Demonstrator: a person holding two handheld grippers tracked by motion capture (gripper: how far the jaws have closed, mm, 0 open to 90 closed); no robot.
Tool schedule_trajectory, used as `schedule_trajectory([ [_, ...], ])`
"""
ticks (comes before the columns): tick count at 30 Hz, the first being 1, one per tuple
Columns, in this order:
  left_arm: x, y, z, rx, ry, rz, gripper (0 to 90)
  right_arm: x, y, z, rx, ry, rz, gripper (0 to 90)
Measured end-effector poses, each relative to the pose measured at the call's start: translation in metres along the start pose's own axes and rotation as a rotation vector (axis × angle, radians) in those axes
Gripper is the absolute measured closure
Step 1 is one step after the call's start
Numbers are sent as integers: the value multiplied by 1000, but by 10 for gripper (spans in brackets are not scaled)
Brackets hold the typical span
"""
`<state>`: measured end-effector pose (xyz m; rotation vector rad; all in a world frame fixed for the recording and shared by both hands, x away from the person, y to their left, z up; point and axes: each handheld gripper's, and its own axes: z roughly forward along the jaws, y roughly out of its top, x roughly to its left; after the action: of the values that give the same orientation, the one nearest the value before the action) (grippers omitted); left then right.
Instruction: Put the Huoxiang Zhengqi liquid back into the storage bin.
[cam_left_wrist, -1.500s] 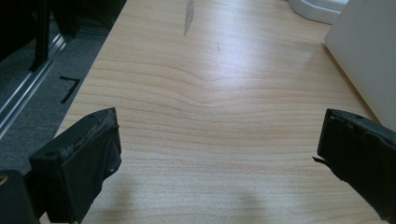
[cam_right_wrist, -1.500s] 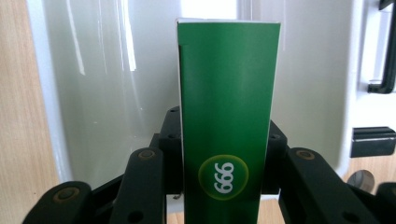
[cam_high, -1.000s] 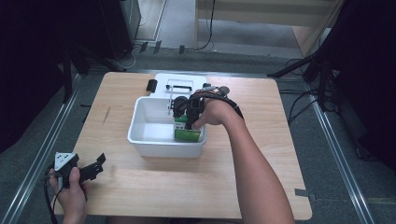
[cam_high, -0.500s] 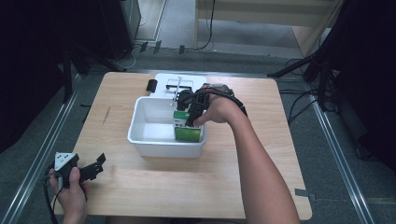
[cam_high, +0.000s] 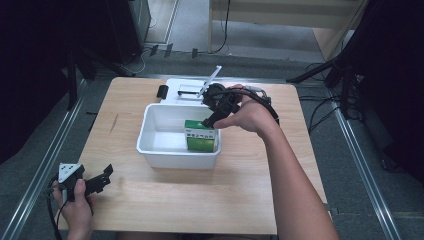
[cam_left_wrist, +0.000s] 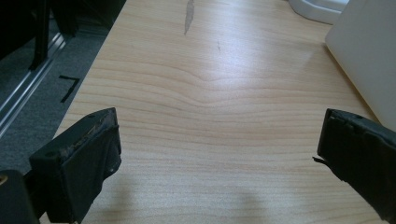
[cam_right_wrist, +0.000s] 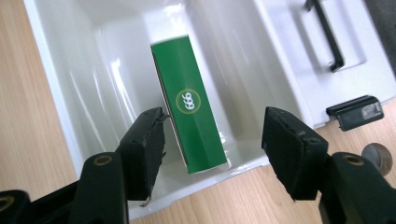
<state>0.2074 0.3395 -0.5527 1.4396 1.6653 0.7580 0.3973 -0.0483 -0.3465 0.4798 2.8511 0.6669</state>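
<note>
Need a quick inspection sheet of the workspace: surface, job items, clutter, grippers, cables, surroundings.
Surface: wooden table, dark streak near its left edge.
Job's things: green box standing in the white bin; white lid beyond the bin.
Clutter: small black object beside the lid.
Grippers: right gripper open, above the box; left gripper open, low over bare wood.
Cables: black cable looping over the right hand.
Surroundings: grey floor, metal rails, floor cables.

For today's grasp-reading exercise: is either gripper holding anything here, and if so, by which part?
Nothing is held. The right gripper hangs open above the green box in the white bin; the left gripper is open over the bare table.
</note>
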Motion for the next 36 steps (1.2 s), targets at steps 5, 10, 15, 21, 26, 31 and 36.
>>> schedule_trajectory([
  [5,0,0,0,3,3,4,0,-6,-13,-13,-64,-36,59,374],
  [10,-1,0,0,2,5,5,0,-17,-34,-23,-140,-104,145,369],
  [15,-1,0,0,0,5,5,0,-27,-61,-25,-207,-163,226,359],
  [21,-1,0,0,-2,6,3,0,-37,-93,-18,-277,-224,296,342],
  [26,-1,0,0,-3,6,4,0,-39,-119,-10,-314,-288,338,323],
  [31,-1,0,0,-1,5,7,0,-38,-147,-1,-374,-345,384,319],
  [36,-1,0,0,-1,5,8,0,-36,-175,4,-435,-362,430,304],
])
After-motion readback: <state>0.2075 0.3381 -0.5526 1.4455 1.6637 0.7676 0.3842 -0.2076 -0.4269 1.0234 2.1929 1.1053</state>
